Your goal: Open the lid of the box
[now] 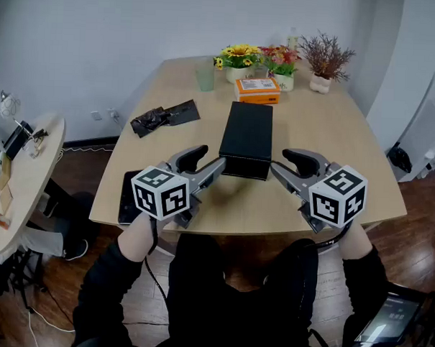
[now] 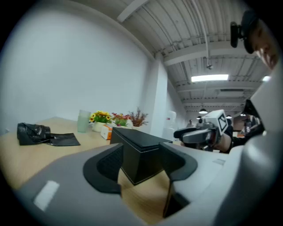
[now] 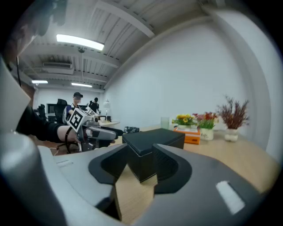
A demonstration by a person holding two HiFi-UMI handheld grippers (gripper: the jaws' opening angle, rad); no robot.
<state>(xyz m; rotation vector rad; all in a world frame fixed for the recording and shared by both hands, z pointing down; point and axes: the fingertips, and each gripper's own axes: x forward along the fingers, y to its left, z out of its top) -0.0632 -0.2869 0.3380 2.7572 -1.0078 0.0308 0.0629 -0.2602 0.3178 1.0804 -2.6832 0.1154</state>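
Observation:
A long black box (image 1: pixel 246 138) with its lid down lies on the wooden table (image 1: pixel 334 138), one short end toward me. My left gripper (image 1: pixel 214 157) is at the box's near left corner, and in the left gripper view that corner (image 2: pixel 138 154) stands between the open jaws (image 2: pixel 141 161). My right gripper (image 1: pixel 278 160) mirrors it at the near right corner, which shows between its jaws (image 3: pixel 140 161) in the right gripper view. On each side the head view shows a gap between the outer jaw and the box's side.
Behind the box are an orange carton (image 1: pixel 257 90), a green cup (image 1: pixel 204 76), two flower pots (image 1: pixel 240 60) and a vase of dried twigs (image 1: pixel 323 62). A crumpled black bag (image 1: pixel 162 116) lies left. A dark flat device (image 1: pixel 128 198) sits at the near left edge.

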